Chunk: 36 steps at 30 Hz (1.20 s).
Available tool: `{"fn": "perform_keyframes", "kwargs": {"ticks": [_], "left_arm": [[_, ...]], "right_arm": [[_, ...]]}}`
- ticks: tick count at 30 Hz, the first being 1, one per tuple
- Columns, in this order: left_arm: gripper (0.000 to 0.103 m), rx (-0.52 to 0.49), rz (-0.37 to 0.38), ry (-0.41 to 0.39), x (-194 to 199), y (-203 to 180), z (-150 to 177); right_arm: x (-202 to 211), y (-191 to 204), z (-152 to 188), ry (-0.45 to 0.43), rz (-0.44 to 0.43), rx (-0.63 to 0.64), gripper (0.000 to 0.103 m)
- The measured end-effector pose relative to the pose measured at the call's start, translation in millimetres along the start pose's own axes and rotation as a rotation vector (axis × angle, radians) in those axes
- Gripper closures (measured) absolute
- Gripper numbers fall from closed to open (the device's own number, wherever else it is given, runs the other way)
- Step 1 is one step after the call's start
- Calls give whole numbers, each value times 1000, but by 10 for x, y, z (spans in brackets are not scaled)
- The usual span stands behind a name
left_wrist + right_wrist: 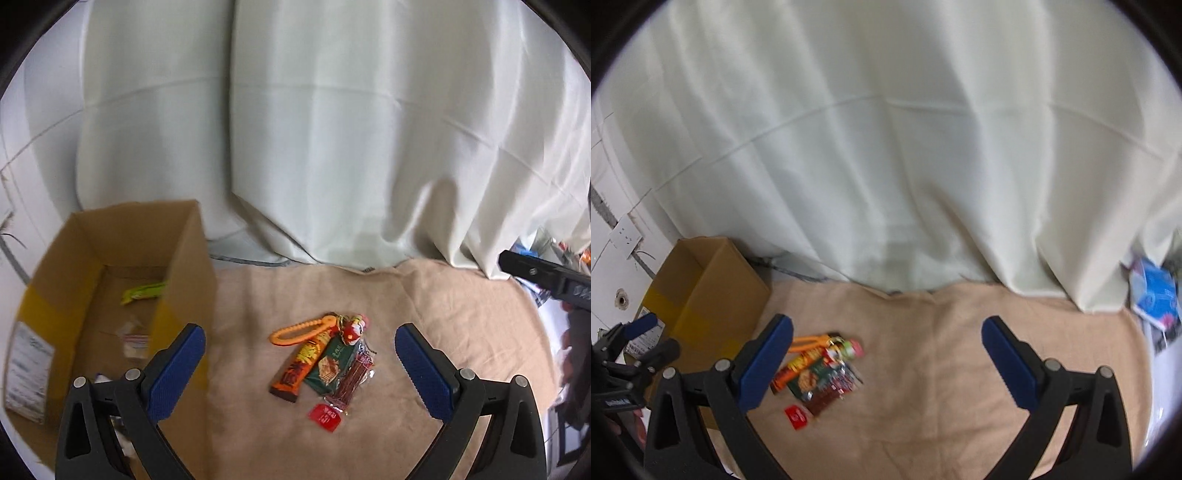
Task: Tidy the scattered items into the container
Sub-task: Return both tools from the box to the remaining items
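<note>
Cardboard box [110,266], crinkly snack wrappers [321,365], seemingly glossy, on beige cloth [461,332].

Pale creased curtain [886,147] hanging behind, beige cloth [942,369] spread over the surface, white wall with socket [625,236] at left

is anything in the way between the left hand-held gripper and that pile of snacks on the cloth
Nothing visible does. The left hand-held gripper is open and empty, and the snack pile lies straight ahead between its fingers on bare tan cloth. The cardboard box stands off to the left, out of that line.
</note>
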<state>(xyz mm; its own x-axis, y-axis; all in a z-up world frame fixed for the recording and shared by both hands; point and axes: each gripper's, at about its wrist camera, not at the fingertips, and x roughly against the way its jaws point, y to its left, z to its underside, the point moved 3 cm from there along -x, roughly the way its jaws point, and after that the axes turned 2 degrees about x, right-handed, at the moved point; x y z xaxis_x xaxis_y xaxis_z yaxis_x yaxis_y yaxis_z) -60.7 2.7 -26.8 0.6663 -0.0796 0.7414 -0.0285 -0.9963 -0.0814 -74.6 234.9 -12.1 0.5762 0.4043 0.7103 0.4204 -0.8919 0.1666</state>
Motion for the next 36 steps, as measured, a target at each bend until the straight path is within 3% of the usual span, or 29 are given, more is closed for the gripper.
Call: {"fn": "perform_keyframes", "kwargs": {"ticks": [10,16,18,23,30,33,36], "left_arm": [[0,26,-4,151,-669,44,528],[0,-26,-87,202,-957,184,709],[0,-59,-106,179,-982,172,733],[0,-101,-140,228,-1145,147,794],[0,19,-88,245,-1249,227,689],[0,21,-139,208,-1311,215,589],[0,-23,-174,228,-1435,151,561]], "right_arm": [[-136,-142,408,110,1,-36,0],[-342,-55,686,206,-14,-25,0],[-357,-1,743,217,-24,-12,0],[-377,77,791,231,-30,18,0],[-351,47,750,223,-20,7,0],[-339,35,755,225,-14,3,0],[-332,10,761,228,-4,-4,0]]}}
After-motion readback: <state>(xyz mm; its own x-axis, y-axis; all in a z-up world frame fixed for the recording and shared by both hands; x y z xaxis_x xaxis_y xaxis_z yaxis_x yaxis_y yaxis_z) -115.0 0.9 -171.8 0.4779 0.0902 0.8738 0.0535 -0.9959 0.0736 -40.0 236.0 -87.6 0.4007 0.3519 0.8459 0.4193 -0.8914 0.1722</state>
